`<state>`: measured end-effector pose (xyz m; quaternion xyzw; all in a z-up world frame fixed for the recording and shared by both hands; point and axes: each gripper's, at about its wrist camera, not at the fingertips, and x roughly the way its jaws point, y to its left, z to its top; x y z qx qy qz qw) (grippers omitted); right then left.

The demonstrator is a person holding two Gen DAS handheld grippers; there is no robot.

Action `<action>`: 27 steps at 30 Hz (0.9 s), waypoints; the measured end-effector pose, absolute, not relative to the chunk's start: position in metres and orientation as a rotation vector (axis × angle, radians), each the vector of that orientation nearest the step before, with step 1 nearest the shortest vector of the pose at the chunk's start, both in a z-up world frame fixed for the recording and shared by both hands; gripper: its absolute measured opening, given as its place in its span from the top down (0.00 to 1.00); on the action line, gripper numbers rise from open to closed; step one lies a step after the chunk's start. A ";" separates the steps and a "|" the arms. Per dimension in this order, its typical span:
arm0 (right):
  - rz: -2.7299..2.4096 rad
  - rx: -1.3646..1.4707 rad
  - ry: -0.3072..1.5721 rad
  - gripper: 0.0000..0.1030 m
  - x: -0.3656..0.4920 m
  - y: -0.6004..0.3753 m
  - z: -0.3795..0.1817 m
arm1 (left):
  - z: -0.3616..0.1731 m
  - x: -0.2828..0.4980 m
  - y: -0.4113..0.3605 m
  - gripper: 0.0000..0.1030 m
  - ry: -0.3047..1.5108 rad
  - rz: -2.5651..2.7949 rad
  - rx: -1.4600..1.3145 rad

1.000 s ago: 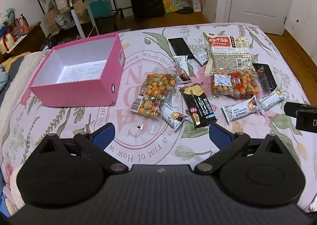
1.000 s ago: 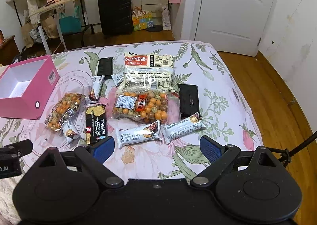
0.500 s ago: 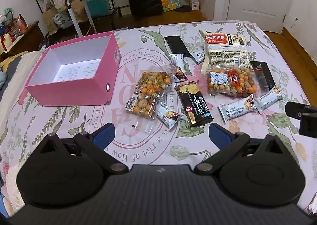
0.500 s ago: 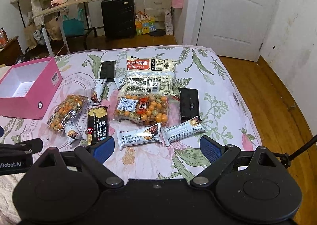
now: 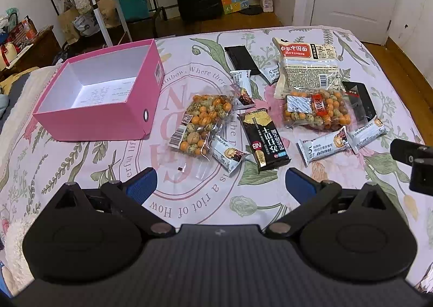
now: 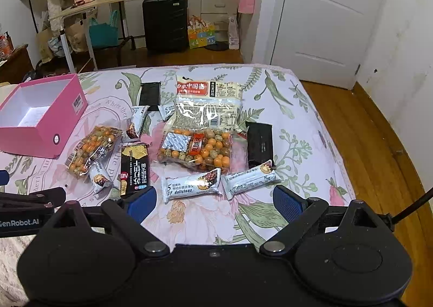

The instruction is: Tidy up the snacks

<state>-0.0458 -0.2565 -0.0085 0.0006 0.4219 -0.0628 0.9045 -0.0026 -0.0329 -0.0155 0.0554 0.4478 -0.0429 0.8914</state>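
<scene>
Snack packets lie scattered on a floral bed sheet. An open pink box [image 5: 89, 123] [image 6: 32, 141] with a white inside sits at the left, with nothing in it. Beside it are a small bag of coated nuts [image 5: 201, 123] [image 6: 90, 150], a black cracker pack [image 5: 263, 139] [image 6: 134, 169], a larger nut bag [image 5: 315, 112] [image 6: 197, 148], a noodle pack [image 5: 308, 66] [image 6: 208, 102] and several white bars [image 5: 324, 146] [image 6: 190, 188]. My left gripper [image 5: 220, 185] hangs open above the sheet's near side, holding nothing. My right gripper [image 6: 213, 200] is open too, just short of the white bars.
Two flat black packets [image 5: 240, 59] [image 6: 259, 143] lie among the snacks. Past the bed's far edge stand a black suitcase [image 6: 165, 22], a folding table [image 6: 100, 6] and bags. A white door [image 6: 324, 20] and wooden floor [image 6: 373, 144] are at the right.
Both views have tipped up slightly, so the snacks sit a little lower in frame. Nothing on the bed has moved, and both grippers stay open.
</scene>
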 end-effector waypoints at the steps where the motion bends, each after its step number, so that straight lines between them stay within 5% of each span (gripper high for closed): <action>1: -0.126 -0.004 0.865 0.07 -0.047 -0.255 -0.007 | -0.016 -0.003 -0.033 0.00 0.928 -0.090 0.115; 27: -0.097 -0.048 0.775 0.07 -0.057 -0.250 0.003 | -0.006 -0.005 -0.025 0.00 0.851 -0.106 0.086</action>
